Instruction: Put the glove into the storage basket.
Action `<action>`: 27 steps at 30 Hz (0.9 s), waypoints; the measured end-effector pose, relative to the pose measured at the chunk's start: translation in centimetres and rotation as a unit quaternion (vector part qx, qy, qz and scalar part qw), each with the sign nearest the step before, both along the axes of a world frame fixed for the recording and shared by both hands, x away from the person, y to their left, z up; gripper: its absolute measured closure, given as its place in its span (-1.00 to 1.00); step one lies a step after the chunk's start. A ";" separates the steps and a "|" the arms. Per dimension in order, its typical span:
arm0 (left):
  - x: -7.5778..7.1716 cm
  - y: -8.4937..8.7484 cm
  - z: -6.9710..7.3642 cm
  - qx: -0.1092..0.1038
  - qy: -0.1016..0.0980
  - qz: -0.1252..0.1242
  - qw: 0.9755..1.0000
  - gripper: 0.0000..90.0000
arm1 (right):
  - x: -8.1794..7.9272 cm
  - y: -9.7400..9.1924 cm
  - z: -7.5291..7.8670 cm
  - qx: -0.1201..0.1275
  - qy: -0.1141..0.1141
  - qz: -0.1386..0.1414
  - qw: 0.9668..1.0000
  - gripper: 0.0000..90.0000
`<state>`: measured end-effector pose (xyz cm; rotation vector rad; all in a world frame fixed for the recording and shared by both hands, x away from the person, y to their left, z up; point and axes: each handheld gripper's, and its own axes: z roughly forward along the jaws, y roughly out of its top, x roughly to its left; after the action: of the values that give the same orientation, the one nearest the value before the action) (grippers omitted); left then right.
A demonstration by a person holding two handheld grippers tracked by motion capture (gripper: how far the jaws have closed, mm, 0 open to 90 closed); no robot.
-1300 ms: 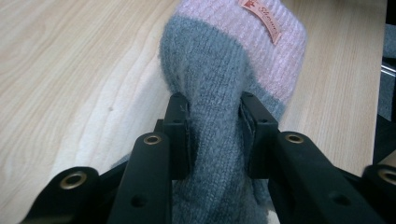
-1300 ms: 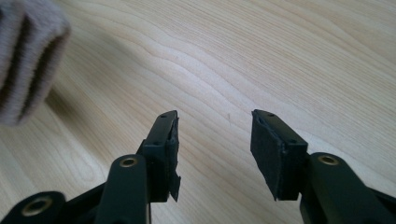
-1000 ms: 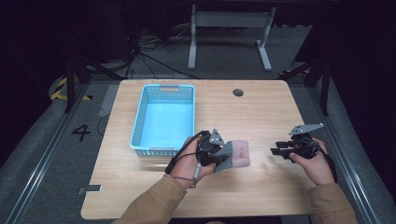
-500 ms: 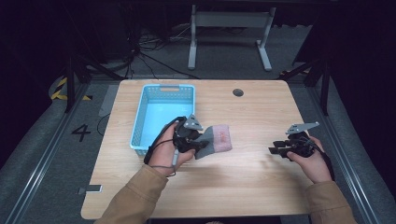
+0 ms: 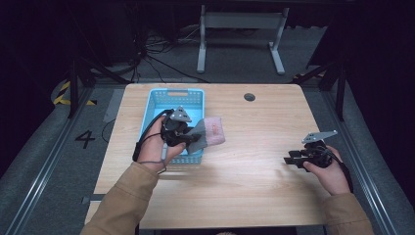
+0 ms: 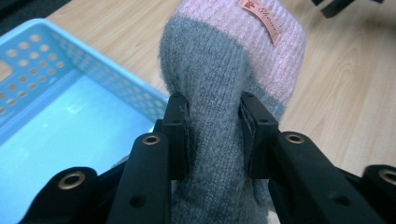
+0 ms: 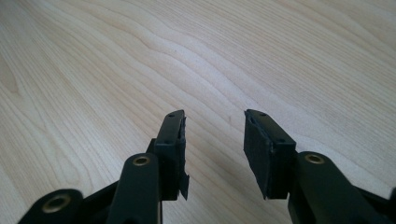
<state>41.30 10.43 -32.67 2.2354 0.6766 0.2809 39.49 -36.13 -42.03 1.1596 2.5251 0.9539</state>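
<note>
You can read a black "4" on the grey floor [image 5: 84, 139] left of table; sock [image 6: 243, 56] label script too small to read.

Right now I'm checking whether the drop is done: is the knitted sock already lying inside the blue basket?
No, the sock is clamped between the left gripper's jaws, held above the blue basket's edge.

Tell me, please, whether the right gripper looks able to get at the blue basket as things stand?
Probably not without a long reach: the right gripper, open with nothing between its fingers, sits near the table's right edge, while the blue basket lies at the far left, with the left gripper and its sock between.
</note>
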 end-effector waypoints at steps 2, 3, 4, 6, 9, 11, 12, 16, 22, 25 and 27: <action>0.4 0.8 0.2 0.001 -0.004 0.006 1.000 0.52 | -0.1 0.0 -0.1 -0.001 0.002 0.000 1.000 0.32; 0.6 1.0 0.2 0.002 -0.005 0.007 1.000 0.52 | -0.1 -0.1 -0.1 -0.002 0.003 0.002 1.000 0.30; 0.8 1.4 0.2 0.003 -0.008 0.011 1.000 0.52 | -0.2 -0.1 -0.1 -0.003 0.004 0.002 1.000 0.29; 1.3 2.1 0.2 0.006 -0.013 0.016 1.000 0.52 | -0.3 -0.1 -0.2 -0.003 0.006 0.000 1.000 0.28; 2.1 3.1 -0.2 0.009 -0.015 0.026 1.000 0.52 | -0.4 -0.1 -0.3 -0.001 0.007 -0.002 1.000 0.27; 2.5 3.6 -0.5 0.011 -0.011 0.032 0.999 0.52 | -0.5 -0.1 -0.3 -0.001 0.007 -0.003 1.000 0.27; 2.7 3.8 -0.6 0.014 -0.010 0.035 0.999 0.52 | -0.6 -0.2 -0.3 -0.001 0.008 -0.004 1.000 0.27; 3.4 4.3 -1.0 0.011 -0.005 0.036 0.999 0.52 | -0.8 -0.2 -0.4 -0.001 0.008 -0.005 1.000 0.27; 4.6 4.9 -1.4 0.017 -0.004 0.046 0.999 0.52 | -1.0 -0.4 -0.5 -0.002 0.009 -0.009 1.000 0.26; 5.3 5.0 -1.9 0.027 0.004 0.057 0.998 0.52 | -1.2 -0.6 -0.5 -0.002 0.009 -0.012 1.000 0.25; 5.7 5.1 -2.3 0.031 0.010 0.064 0.997 0.52 | -1.3 -0.7 -0.5 -0.003 0.009 -0.012 1.000 0.25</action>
<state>47.04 15.57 -34.96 2.2593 0.8327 0.3477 38.15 -36.78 -42.51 1.1993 2.5198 0.9326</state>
